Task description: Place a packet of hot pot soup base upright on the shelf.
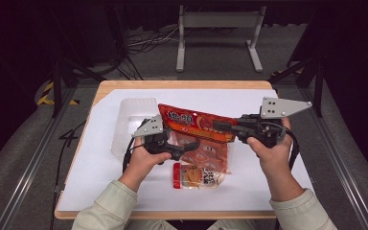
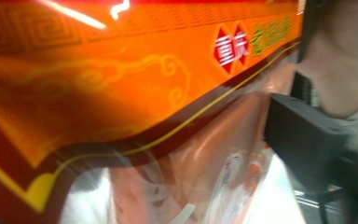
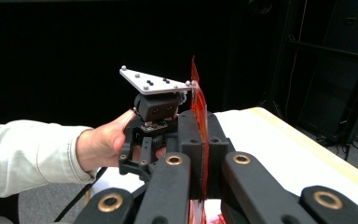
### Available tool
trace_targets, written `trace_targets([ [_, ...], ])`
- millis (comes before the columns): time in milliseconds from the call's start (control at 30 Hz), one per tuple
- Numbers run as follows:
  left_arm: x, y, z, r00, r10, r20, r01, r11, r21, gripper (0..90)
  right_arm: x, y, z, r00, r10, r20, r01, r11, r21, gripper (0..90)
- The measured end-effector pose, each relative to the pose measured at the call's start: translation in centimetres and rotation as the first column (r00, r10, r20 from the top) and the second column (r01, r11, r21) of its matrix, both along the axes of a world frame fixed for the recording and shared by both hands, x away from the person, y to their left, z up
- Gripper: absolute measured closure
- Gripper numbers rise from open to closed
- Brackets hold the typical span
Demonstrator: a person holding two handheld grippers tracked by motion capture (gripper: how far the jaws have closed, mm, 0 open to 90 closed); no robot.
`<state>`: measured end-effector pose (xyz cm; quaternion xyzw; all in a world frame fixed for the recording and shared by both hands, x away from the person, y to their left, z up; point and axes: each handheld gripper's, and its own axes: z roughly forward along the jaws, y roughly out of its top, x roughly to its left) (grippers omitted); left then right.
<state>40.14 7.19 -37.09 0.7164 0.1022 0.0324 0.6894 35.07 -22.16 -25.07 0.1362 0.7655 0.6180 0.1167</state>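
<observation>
An orange and red snack bag (image 1: 196,122) with a clear lower half hangs between both hands above the table. My right gripper (image 1: 219,125) is shut on the bag's right edge. In the right gripper view the thin red edge (image 3: 196,107) stands pinched between the two black jaws (image 3: 204,154). My left gripper (image 1: 191,145) reaches in from the left at the bag's clear part, jaws apart. The left gripper view looks straight onto the bag's orange print (image 2: 121,70), very close, with its own jaws hidden. A small snack packet (image 1: 196,176) lies on the table below the bag.
A clear plastic tub (image 1: 132,120) stands at the back left of the white sheet (image 1: 268,187) covering the wooden table. A metal stand (image 1: 218,28) and cables are on the floor beyond. The other gripper's black body (image 2: 303,140) looms at the right of the left gripper view.
</observation>
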Motion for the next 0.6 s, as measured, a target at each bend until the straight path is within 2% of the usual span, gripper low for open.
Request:
trace_targets([
  [133, -0.3, 0.0, 0.1, 0.9996, -0.024, 0.014, 0.024, 0.9997, -0.004, 37.1, 0.1, -0.1, -0.1, 1.0000, -0.003, -0.001, 0.003, 1.000, 0.017, 90.0],
  [233, -0.4, 0.2, 0.3, 0.9992, -0.038, 0.015, 0.037, 0.9993, 0.008, 46.3, 0.2, -0.3, -0.2, 1.0000, -0.005, -0.009, 0.005, 1.000, 0.029, 90.0],
  [333, -0.8, 0.2, 0.5, 0.9980, -0.059, 0.022, 0.058, 0.9981, 0.021, 59.6, 0.4, -0.6, -0.3, 0.9998, -0.016, -0.014, 0.017, 0.999, 0.043, 90.0],
  [500, -1.1, 0.0, 1.0, 0.9962, -0.067, 0.054, 0.063, 0.9951, 0.076, 69.0, 0.6, -1.0, -0.5, 0.9994, -0.031, -0.016, 0.032, 0.998, 0.049, 90.0],
  [600, -1.1, 0.0, 1.2, 0.9961, -0.075, 0.046, 0.071, 0.9937, 0.087, 70.8, 0.5, -1.0, -0.5, 0.9993, -0.036, -0.010, 0.037, 0.998, 0.044, 90.0],
])
